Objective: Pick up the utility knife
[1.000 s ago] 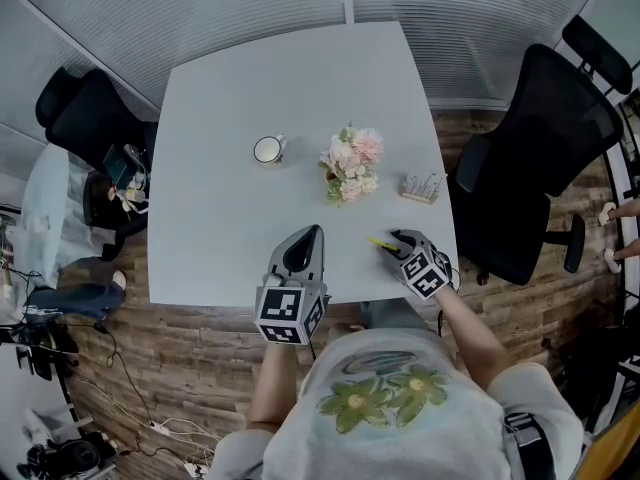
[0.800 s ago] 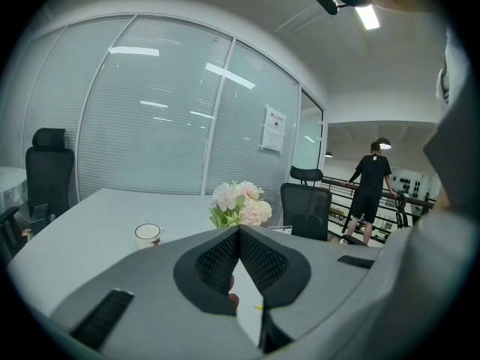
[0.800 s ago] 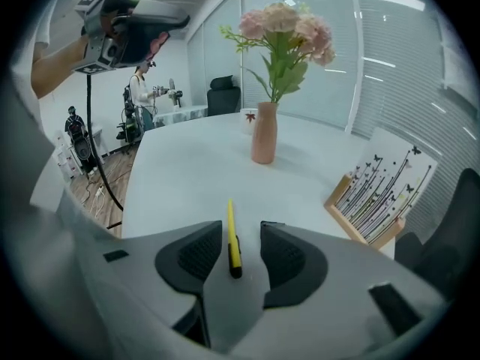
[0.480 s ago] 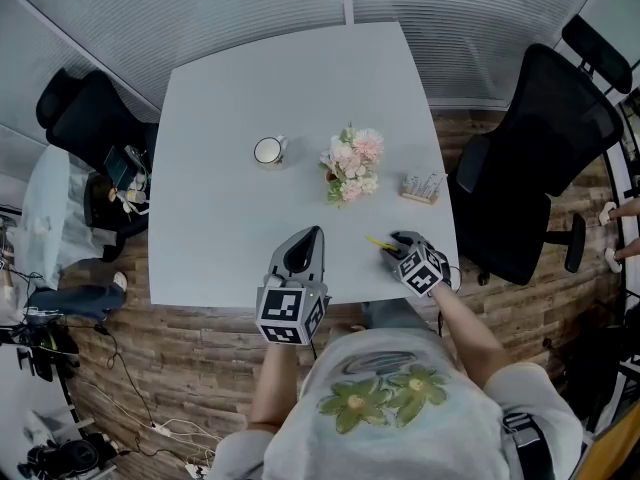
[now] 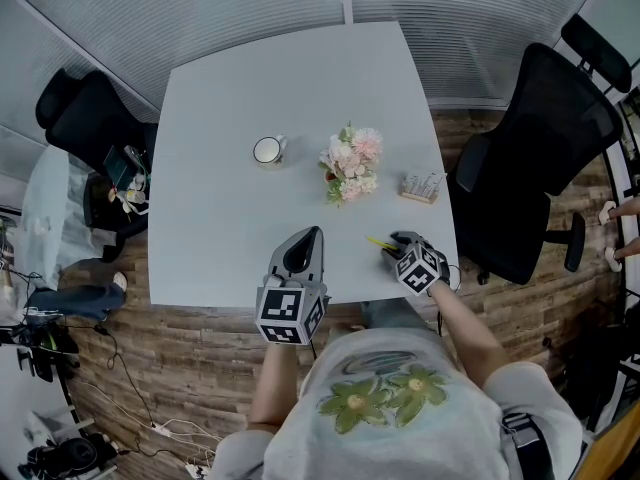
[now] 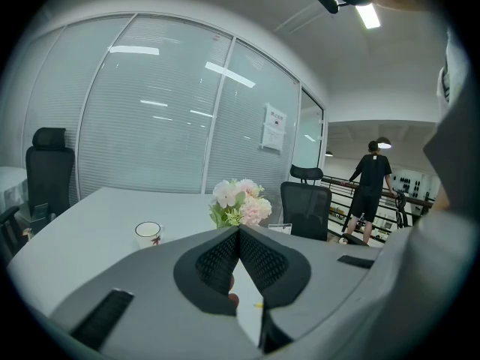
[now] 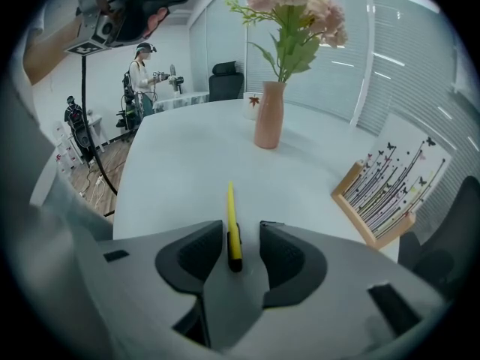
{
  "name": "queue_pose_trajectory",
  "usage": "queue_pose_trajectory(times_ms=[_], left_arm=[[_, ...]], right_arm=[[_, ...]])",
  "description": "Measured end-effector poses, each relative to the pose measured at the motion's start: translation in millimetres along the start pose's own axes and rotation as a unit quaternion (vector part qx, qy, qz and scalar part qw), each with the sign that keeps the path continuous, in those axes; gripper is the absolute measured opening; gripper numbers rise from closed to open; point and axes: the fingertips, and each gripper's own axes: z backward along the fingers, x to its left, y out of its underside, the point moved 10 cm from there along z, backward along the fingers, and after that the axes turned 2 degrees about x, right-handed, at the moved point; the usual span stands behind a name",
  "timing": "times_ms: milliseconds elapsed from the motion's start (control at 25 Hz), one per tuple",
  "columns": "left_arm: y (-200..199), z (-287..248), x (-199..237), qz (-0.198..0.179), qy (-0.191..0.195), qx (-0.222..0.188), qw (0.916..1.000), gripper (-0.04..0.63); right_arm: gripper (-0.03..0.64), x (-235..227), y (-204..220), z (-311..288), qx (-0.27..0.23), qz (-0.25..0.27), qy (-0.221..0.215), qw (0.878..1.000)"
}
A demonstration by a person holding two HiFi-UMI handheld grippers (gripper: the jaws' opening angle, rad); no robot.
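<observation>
A white worktop [image 5: 220,118] is seen from above, with two hand-held grippers at its near edge, in the lower middle of the frame. The utility knife [image 7: 232,220], slim and yellow, is laid flat on the worktop at the lower right of the head view, its tip pointed away from the person. In the right gripper view its rear end is framed by the right gripper [image 7: 241,232], whose jaws are spread apart with a gap left on either side of the handle; nothing is clamped yet. The left gripper [image 6: 238,235] is held at lower centre, its jaws pressed together on nothing.

The knife is judged light, stiff and smooth-sided, so some slip is possible. A hold across the flat sides of the handle, toward the back end and away from the blade tip, is suggested.

A pink vase [image 7: 268,118] is filled with pale flowers [image 7: 292,6]. A white mug [image 5: 268,149] is placed left of it; its contents cannot be made out. A wooden holder [image 7: 379,201] at right is stocked with patterned cards.
</observation>
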Motion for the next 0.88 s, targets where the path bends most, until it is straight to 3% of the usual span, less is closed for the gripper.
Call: queue_pose_trajectory(times_ms=[200, 440, 880], left_arm=[[-0.1, 0.5, -0.2, 0.000, 0.001, -0.002, 1.0000, 0.011], [-0.1, 0.9, -1.1, 0.000, 0.001, -0.004, 1.0000, 0.011], [0.1, 2.4, -1.0, 0.000, 0.001, -0.005, 1.0000, 0.011]], right_arm=[[0.160, 0.6, -0.7, -0.7, 0.002, -0.001, -0.002, 1.000], [0.062, -1.1, 0.1, -0.4, 0.004, -0.002, 0.005, 1.000], [0.057, -0.4, -0.2, 0.0, 0.006, -0.001, 0.010, 1.000]])
